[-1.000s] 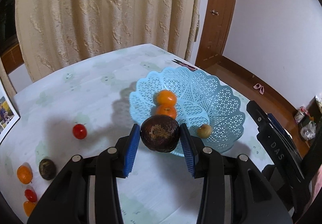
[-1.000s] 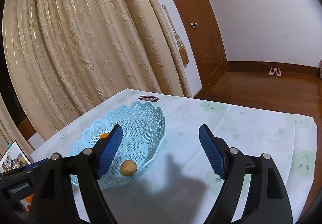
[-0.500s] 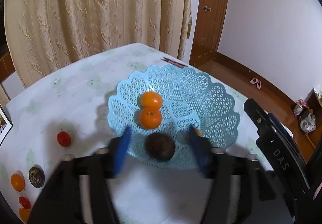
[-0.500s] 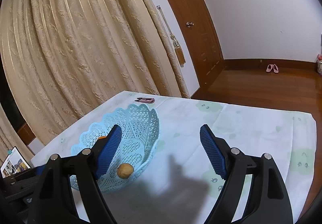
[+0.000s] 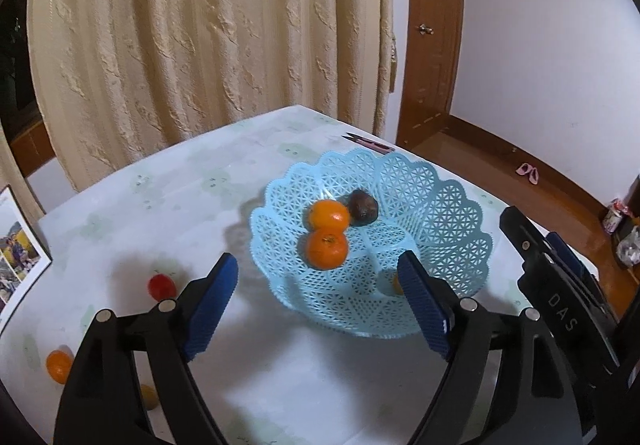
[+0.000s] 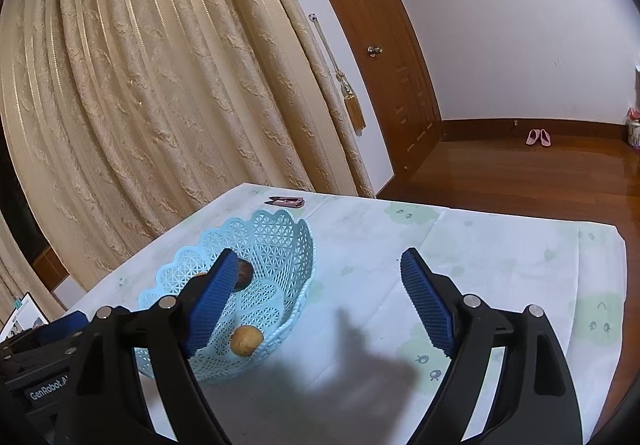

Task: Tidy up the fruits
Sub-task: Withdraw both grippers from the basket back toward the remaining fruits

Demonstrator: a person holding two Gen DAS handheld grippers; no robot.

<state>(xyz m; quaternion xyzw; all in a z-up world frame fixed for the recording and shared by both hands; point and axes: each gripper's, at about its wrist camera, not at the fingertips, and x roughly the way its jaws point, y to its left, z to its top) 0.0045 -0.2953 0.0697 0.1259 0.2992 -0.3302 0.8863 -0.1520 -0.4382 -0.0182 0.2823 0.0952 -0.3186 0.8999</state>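
My left gripper [image 5: 318, 295] stood wide apart and held nothing, raised above the near rim of the blue basket [image 5: 452, 213]. My right gripper [image 6: 316, 299] was likewise spread and empty, above the tablecloth [image 6: 480, 245] to the right of the basket [image 6: 280, 229].

Inside the basket I counted four fruits: two oranges, the far orange [image 5: 329, 214] touching the near orange [image 5: 327, 248]; one dark fruit [image 5: 362, 206] just right of the far orange and touching it; and one small brown fruit [image 6: 246, 340] near the basket's near-right wall, largely hidden behind my left gripper's right finger in the left view.

On the tablecloth to the left of the basket lay loose fruit, well apart from it: one red tomato [image 5: 161, 286], one small orange [image 5: 59, 365], and one yellowish fruit [image 5: 148, 397] partly covered by my left gripper's frame. That frame hid the near-left table, so the loose count was of visible fruit only.

Other items: a pink clip-like object [image 5: 370, 143] beyond the basket's far rim, a photo sheet [image 5: 18, 253] at the table's left edge, a curtain [image 5: 200, 45] and a door [image 6: 384, 57] behind.
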